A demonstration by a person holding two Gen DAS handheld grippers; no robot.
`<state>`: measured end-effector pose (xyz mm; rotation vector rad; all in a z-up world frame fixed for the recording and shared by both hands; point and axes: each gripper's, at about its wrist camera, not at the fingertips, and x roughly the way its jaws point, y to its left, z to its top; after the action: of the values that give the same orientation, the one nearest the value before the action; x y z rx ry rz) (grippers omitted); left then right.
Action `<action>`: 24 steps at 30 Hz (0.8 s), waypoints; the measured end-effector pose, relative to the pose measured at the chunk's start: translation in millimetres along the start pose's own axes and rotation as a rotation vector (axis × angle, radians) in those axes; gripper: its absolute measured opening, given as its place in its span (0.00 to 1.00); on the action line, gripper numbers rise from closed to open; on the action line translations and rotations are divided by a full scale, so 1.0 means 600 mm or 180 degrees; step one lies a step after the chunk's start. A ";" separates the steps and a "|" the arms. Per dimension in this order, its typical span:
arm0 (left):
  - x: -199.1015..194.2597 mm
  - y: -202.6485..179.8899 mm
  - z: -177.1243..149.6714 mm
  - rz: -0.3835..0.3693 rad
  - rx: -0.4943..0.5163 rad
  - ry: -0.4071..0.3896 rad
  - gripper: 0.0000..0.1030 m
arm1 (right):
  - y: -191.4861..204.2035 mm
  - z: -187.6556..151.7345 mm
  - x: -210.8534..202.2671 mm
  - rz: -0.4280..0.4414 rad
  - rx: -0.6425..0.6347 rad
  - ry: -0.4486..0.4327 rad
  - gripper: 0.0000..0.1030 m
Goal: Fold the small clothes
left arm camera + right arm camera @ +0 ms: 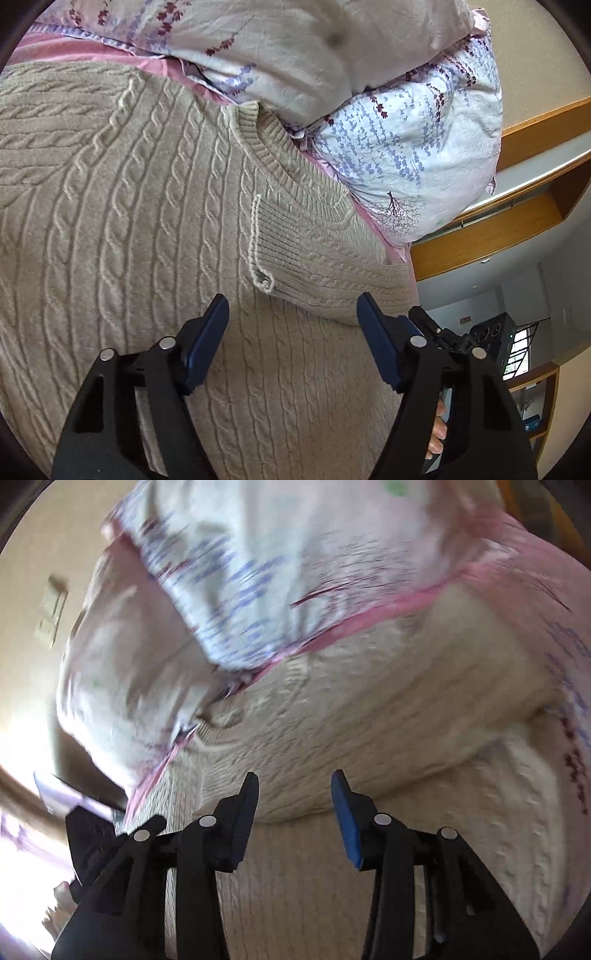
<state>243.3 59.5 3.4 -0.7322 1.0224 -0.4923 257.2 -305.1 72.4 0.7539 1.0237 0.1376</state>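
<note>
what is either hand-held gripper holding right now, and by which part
Nothing. The left hand-held gripper and the right hand-held gripper both stand open above the sweater, with no knit between their fingers.

Soft even daylight, left wrist view sharp with crisp cable-knit sweater (155,229) texture, right wrist view smeared by motion blur, blown-out white glare at its lower left, fisheye bending and dark vignette at both frames' corners
</note>
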 end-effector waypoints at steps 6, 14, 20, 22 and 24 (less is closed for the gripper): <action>0.043 -0.006 0.017 0.0156 -0.0085 0.0075 0.52 | -0.152 0.032 -0.048 -0.0236 0.1004 -0.0350 0.41; 0.078 -0.019 0.049 0.0237 0.0001 0.0093 0.08 | -0.166 0.056 -0.053 -0.0175 0.0990 -0.0630 0.10; 0.010 -0.019 0.066 0.0410 0.0337 -0.0328 0.07 | -0.122 0.025 -0.048 -0.0047 0.0604 -0.0560 0.09; -0.001 0.002 0.066 0.0540 0.0319 -0.0342 0.07 | -0.127 0.012 -0.029 -0.0162 0.0582 -0.0432 0.09; 0.006 0.023 0.063 0.0646 0.0261 -0.0244 0.07 | -0.136 0.003 -0.012 -0.0331 0.0622 -0.0355 0.09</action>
<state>279.1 78.1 2.8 -0.5632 0.9871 -0.3260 235.8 -369.9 27.2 0.8736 0.9763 -0.0947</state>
